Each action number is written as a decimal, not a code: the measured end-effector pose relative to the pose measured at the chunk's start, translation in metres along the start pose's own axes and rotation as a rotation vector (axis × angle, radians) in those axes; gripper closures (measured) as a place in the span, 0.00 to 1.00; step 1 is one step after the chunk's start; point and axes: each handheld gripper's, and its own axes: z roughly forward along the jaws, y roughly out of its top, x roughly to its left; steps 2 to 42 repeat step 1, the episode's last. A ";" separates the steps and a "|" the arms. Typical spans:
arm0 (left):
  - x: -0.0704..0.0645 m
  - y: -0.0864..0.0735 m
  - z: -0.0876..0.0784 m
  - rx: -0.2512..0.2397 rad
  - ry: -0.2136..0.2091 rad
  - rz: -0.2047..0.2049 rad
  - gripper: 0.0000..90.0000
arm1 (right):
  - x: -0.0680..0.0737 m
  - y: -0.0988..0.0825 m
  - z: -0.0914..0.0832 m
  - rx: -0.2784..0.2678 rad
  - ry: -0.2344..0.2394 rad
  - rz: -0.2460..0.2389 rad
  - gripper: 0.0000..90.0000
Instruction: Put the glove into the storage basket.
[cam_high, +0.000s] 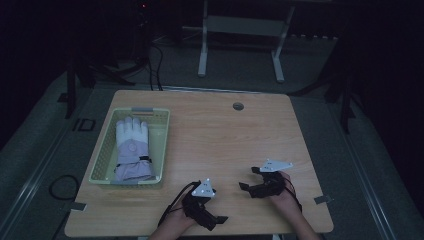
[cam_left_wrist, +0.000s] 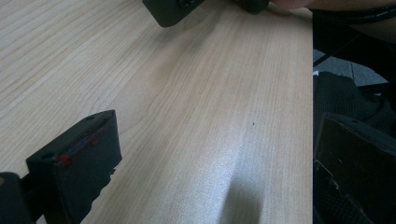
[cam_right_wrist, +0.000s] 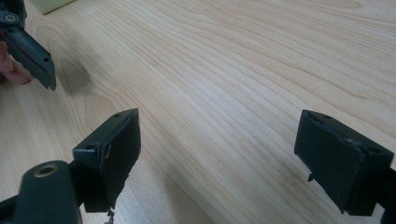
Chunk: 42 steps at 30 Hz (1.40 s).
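1. Hovering low over the near edge of the table (cam_high: 225, 130), the left gripper (cam_high: 216, 221) and right gripper (cam_high: 249, 179) both stand with jaws spread wide, nothing between them.
2. Over at the left, the white glove (cam_high: 132, 148) lies flat inside the yellow-green basket (cam_high: 100, 157), fingers pointing away from the person, well apart from both grippers.
3. Risk ahead, I'd say: reaching in, a jaw could catch the basket's mesh wall and drag or tip it.
4. Another worry: soft fabric may slip from a shallow pinch, especially at the cuff.
5. Trailing cables near the left hand could snag mid-reach.
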 end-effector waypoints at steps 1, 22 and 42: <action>0.000 0.000 0.000 -0.004 -0.004 -0.001 0.01 | 0.000 0.000 0.000 0.001 -0.001 0.002 0.16; 0.000 0.000 0.000 -0.004 -0.004 -0.001 0.01 | 0.000 0.000 0.000 0.001 -0.001 0.002 0.16; 0.000 0.000 0.000 -0.004 -0.004 -0.001 0.01 | 0.000 0.000 0.000 0.001 -0.001 0.002 0.16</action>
